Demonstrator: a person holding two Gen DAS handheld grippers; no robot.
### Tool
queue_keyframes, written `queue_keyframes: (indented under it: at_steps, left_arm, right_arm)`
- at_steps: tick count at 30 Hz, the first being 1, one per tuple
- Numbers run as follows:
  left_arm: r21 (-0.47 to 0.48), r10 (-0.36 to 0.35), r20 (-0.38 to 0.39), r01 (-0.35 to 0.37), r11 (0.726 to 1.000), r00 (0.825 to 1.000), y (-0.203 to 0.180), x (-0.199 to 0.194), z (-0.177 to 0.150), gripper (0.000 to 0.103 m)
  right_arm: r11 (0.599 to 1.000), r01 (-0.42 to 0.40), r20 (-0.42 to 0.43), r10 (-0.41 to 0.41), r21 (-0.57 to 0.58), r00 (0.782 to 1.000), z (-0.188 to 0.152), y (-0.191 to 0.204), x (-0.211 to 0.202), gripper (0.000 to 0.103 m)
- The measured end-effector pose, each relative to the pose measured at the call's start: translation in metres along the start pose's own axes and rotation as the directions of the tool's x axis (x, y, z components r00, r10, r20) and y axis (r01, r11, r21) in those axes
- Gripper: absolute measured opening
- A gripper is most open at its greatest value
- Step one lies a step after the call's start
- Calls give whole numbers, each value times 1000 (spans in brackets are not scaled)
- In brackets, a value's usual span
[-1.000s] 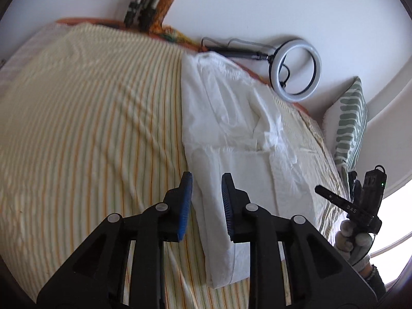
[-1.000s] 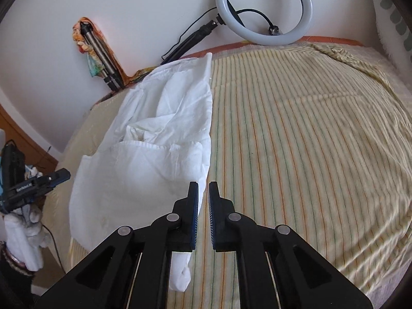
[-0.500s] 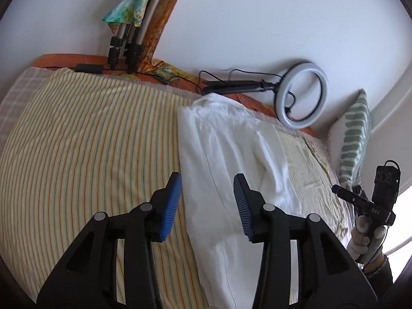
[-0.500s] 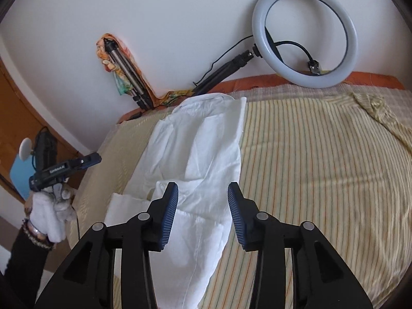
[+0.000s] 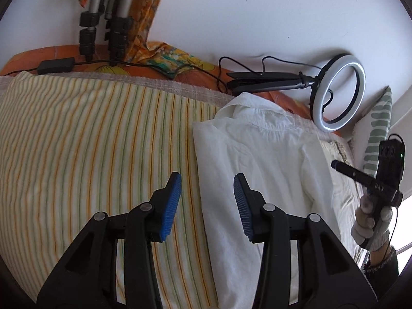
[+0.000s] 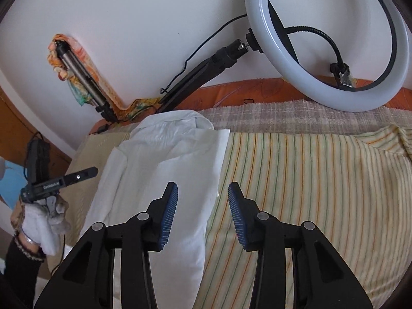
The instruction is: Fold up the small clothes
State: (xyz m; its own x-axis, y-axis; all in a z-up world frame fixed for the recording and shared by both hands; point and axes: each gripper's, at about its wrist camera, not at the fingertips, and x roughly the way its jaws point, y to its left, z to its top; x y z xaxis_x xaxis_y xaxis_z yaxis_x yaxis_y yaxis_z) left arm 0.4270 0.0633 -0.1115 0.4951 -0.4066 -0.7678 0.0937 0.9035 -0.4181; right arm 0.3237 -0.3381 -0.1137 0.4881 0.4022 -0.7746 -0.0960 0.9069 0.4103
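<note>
While the striped bed (image 5: 90, 141) carries the folded white shirt (image 5: 257, 170) lengthwise, collar at the far edge, left hand-held gripper (image 5: 207, 200) and right hand-held gripper (image 6: 203, 204) hover above, jaws parted, empty, having just opened.

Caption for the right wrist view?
Open right gripper above the white shirt's folded edge on the striped bedspread.

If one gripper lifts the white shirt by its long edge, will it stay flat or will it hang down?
The white shirt would probably sag: its thin cloth shows soft creases and a limp collar. It looks light. Its folded layers lie loose, so they may slide apart when lifted at one point. It likely drags on the striped sheet rather than gliding.
</note>
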Motion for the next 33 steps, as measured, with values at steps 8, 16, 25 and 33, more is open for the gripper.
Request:
queue_keyframes:
  at_steps: [8,16,25,33]
  left_arm:
    - [15,-33,9,33,999,999,-1,19,6,43]
    - [24,-38,14,37,999,999,-5,26,15,43]
    - [83,18,51,-22,996,999,-22,29,17,3]
    - [150,51,164,-76,986,985,-47,-10,11,2]
  right_arm:
    - [987,139,-46,-143,-78,989,15,1,51,0]
    - [1000,13,-26,-13,-12,1000,20,-14,41,11]
    - [993,62,-14,-63,-97,998,22,2,50,1]
    - [981,99,126,-78,-170,989,19,21,0,0]
